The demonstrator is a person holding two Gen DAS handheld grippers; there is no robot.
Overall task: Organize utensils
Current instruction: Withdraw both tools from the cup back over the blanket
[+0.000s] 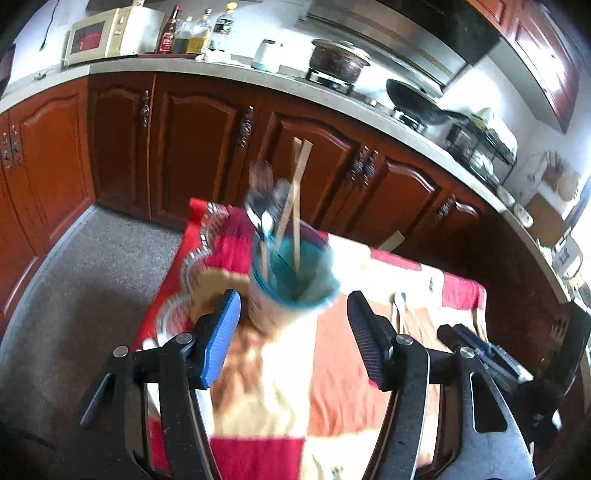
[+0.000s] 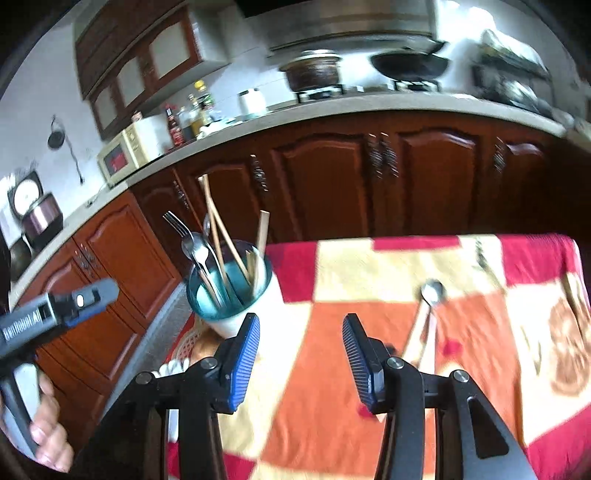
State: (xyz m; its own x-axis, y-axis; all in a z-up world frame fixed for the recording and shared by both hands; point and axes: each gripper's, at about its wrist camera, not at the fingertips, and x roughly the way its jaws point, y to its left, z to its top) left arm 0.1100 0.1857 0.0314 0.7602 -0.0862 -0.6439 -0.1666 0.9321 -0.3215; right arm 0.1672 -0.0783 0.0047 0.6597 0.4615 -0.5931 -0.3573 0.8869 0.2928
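A teal-rimmed white utensil cup point(image 1: 291, 280) stands near the table's far left corner, holding wooden chopsticks point(image 1: 295, 192), a fork and spoons; it also shows in the right wrist view point(image 2: 232, 291). My left gripper point(image 1: 293, 306) is open and empty, its jaws wide just in front of the cup. My right gripper point(image 2: 301, 328) is open and empty above the tablecloth. A metal spoon point(image 2: 432, 295) lies on the cloth ahead and right of it, and shows in the left wrist view point(image 1: 399, 302). The left gripper's body point(image 2: 55, 314) shows at the left.
The table wears a red, orange and cream patchwork cloth point(image 2: 369, 280). Dark wooden cabinets point(image 1: 207, 147) stand close behind it under a counter with a microwave point(image 1: 107, 37), bottles point(image 1: 195, 33), a pot point(image 1: 340, 61) and a wok point(image 1: 417, 99). Grey floor point(image 1: 92, 280) lies left.
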